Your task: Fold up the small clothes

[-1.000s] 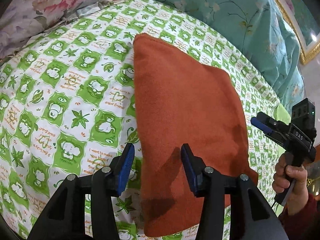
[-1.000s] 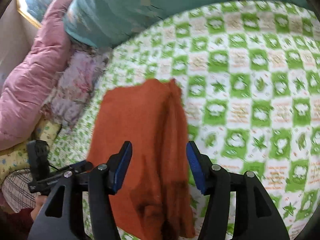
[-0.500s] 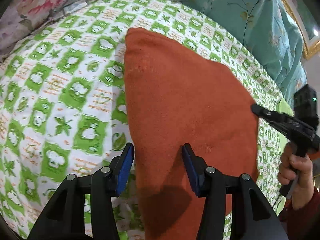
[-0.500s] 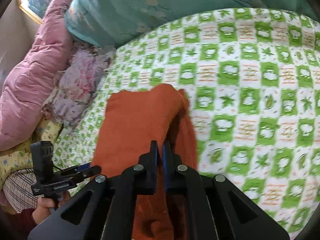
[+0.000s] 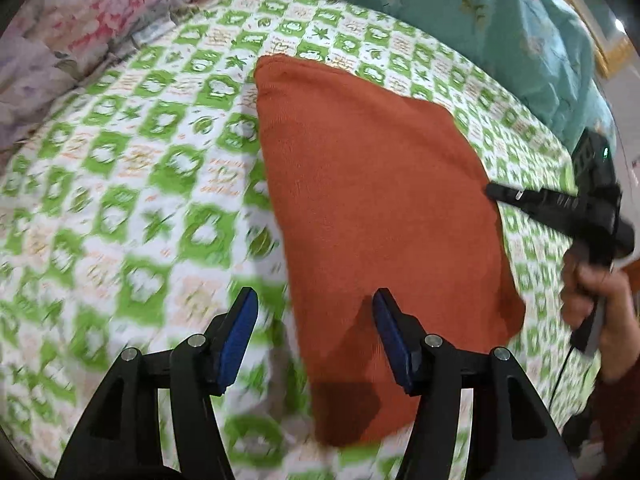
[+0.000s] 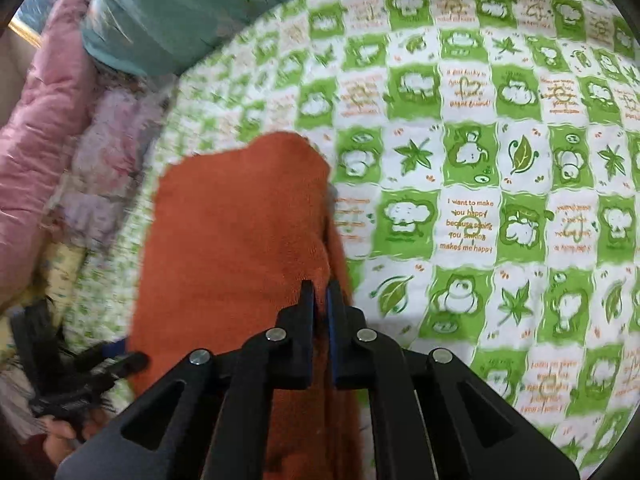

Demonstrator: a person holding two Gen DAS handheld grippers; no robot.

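1. The orange garment (image 5: 376,216) lies folded on the green-checked bedspread (image 5: 120,184), centre to four o'clock.
2. The right gripper (image 6: 319,300) is clamped on its right edge; the step looks like starting another fold.
3. The left gripper (image 5: 316,332), jaws just widening, straddles the left edge ungripped; next it probably must pinch there.

Left claw (image 5: 312,332): pitched steeply downward, jaws apart and just been opening, blue pads (image 5: 236,336) pressing on nothing. Right claw (image 6: 319,304): pitched downward, jaws closed tight on a fold of orange cloth (image 6: 240,232).
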